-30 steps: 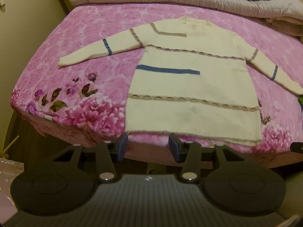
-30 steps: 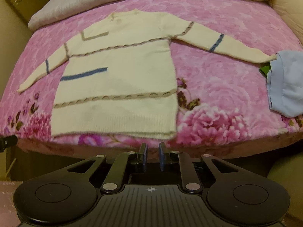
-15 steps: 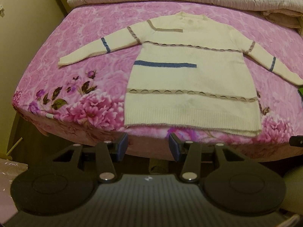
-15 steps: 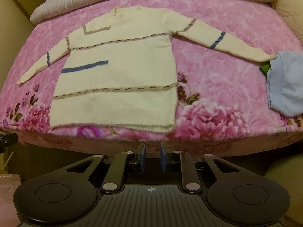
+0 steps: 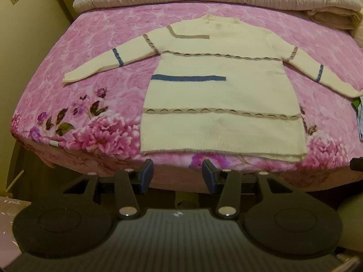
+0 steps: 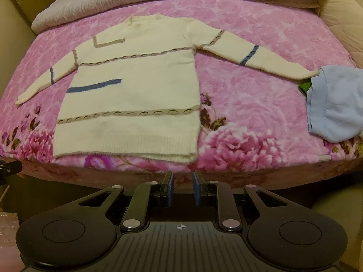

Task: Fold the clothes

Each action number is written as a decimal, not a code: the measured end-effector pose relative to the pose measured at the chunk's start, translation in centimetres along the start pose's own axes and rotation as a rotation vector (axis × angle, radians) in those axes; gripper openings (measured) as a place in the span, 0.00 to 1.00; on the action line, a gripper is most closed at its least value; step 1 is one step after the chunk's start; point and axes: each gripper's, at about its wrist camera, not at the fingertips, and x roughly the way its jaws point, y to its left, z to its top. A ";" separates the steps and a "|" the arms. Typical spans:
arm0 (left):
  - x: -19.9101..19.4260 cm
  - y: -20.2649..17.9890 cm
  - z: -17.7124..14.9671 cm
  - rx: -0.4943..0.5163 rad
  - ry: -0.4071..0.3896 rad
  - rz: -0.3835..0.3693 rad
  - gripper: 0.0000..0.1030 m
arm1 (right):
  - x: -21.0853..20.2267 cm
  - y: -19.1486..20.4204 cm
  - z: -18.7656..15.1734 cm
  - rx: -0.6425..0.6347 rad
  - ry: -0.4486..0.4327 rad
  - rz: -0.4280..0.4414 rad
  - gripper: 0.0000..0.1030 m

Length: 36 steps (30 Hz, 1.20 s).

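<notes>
While the cream sweater (image 5: 222, 95) lies flat on the pink bedspread (image 5: 95, 45), unfolded, our left gripper (image 5: 177, 176) hangs empty, jaws apart. Our right gripper (image 6: 182, 190), also empty, has just been opening to a narrow gap. Snatching one knit layer could drag the hem askew. Neck points away, hem toward us; sleeves spread sideways.
</notes>
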 end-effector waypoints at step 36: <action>11.6 12.6 8.4 -0.223 0.136 -0.012 0.42 | 9.3 6.3 12.0 -0.016 0.001 0.044 0.22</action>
